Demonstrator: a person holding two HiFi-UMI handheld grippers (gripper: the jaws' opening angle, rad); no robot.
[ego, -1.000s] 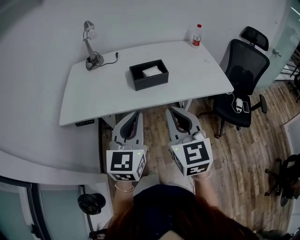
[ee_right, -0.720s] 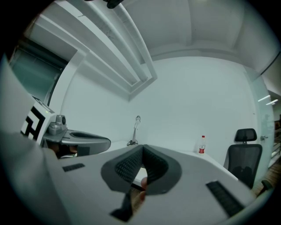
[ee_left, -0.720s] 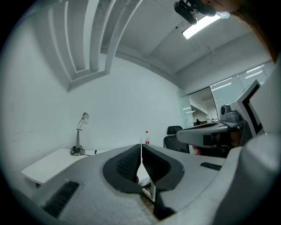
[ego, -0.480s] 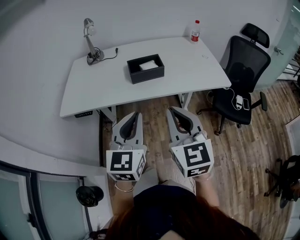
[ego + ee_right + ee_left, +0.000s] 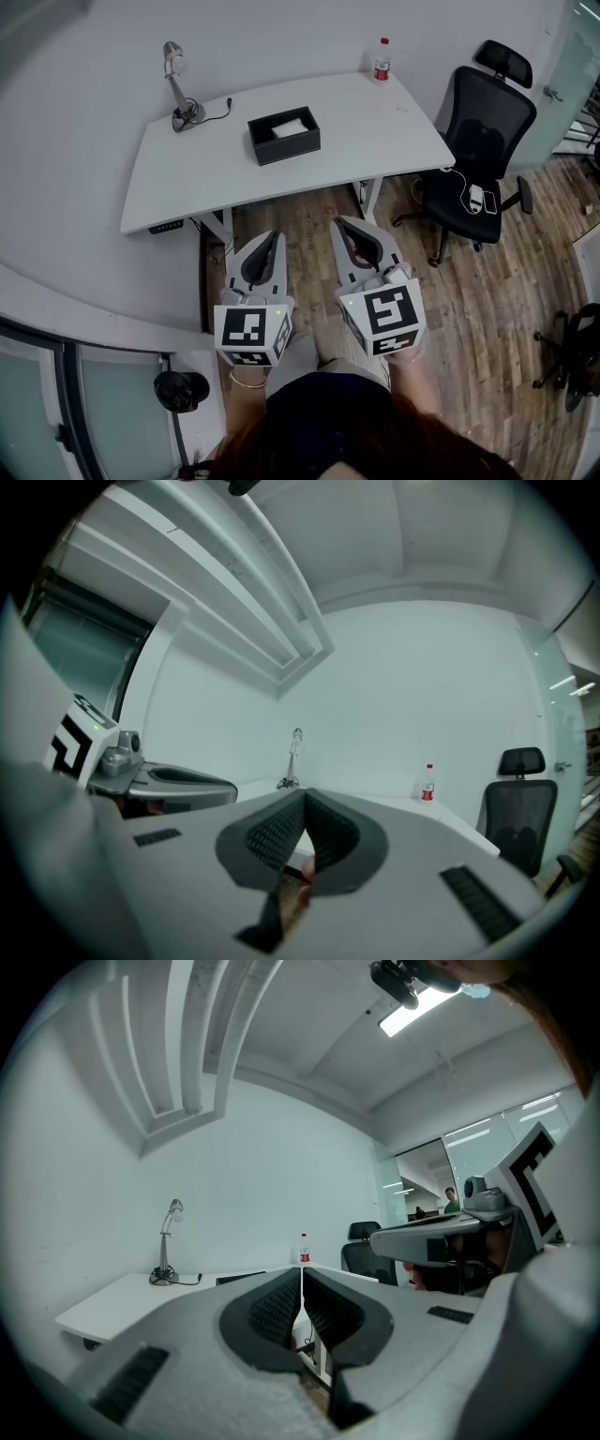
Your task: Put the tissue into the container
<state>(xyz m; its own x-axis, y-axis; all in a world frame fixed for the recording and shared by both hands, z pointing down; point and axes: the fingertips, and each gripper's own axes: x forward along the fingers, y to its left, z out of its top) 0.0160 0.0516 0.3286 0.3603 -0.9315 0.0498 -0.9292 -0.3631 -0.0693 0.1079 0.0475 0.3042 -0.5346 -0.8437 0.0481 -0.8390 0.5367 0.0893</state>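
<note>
At the far left corner of the desk (image 5: 206, 178) stands the lamp (image 5: 174, 80), its cord trailing on the top, out of the way of any work. Your left gripper (image 5: 274, 235) hangs off the desk's near edge, over the floor. It points level at the desk with its jaws pressed together on nothing, and there is no reason to hold them wide this far off. The container (image 5: 284, 141), a black open box, sits mid-desk, a little toward the back. A white wad that I take for the tissue (image 5: 290, 127) lies inside it, so the task looks finished to me. Your right gripper (image 5: 341, 224), just beside the left and equally short of the desk's near edge, is closed tight and empty too. A bottle (image 5: 382, 59) stands at the desk's far right corner. The office chair (image 5: 483, 131) is parked off the desk's right end, leaving your approach free.
</note>
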